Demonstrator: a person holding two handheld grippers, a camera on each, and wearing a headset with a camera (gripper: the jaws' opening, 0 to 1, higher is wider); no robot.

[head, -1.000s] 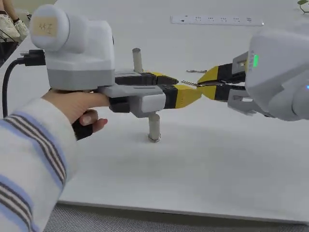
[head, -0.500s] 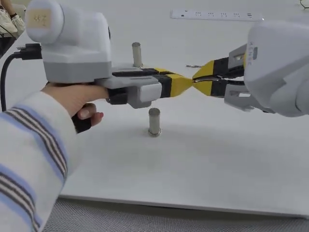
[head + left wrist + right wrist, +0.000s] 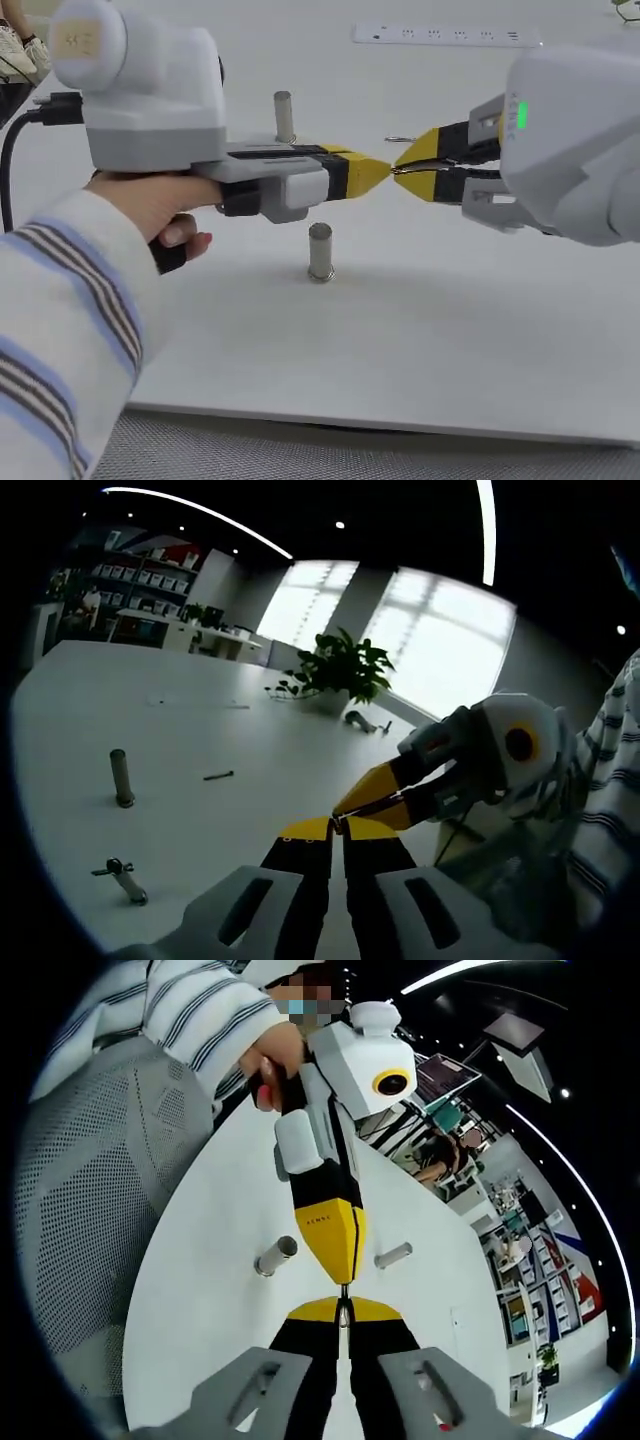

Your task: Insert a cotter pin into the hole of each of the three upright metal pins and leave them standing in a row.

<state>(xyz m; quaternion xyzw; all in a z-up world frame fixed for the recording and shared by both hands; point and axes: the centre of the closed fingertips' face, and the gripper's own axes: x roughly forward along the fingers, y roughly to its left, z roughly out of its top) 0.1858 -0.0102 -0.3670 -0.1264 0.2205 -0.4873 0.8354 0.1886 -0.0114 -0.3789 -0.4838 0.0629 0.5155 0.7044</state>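
Two grippers are being held tip to tip above the workbench in the head view. The left gripper is being reached in from 9 o'clock by a hand, and the right gripper from 3 o'clock. A cotter pin is being pinched in the right jaws, which are being kept clenched on it. The left jaws are likewise being pressed together at its free end, apparently so that it can be passed across or regripped before insertion. The near metal pin is being left upright at 6 o'clock of the meeting tips, clear of both tools. The far metal pin is standing at 11 o'clock, and a loose cotter pin is lying at 12 o'clock.

In the left gripper view, the closed left jaws are being met at 1 o'clock by the right tips. An upright pin, probably the far metal pin, is being shown at 9 o'clock. A third metal pin at 8 o'clock is already being crossed by a cotter pin; whether it is tilted or lying flat cannot be told.

In the right gripper view, the cotter pin is being shown as a thin sliver bridging both sets of tips. The two bare metal pins are lying at 10 and 2 o'clock, and both are judged to be awaiting cotter pins.
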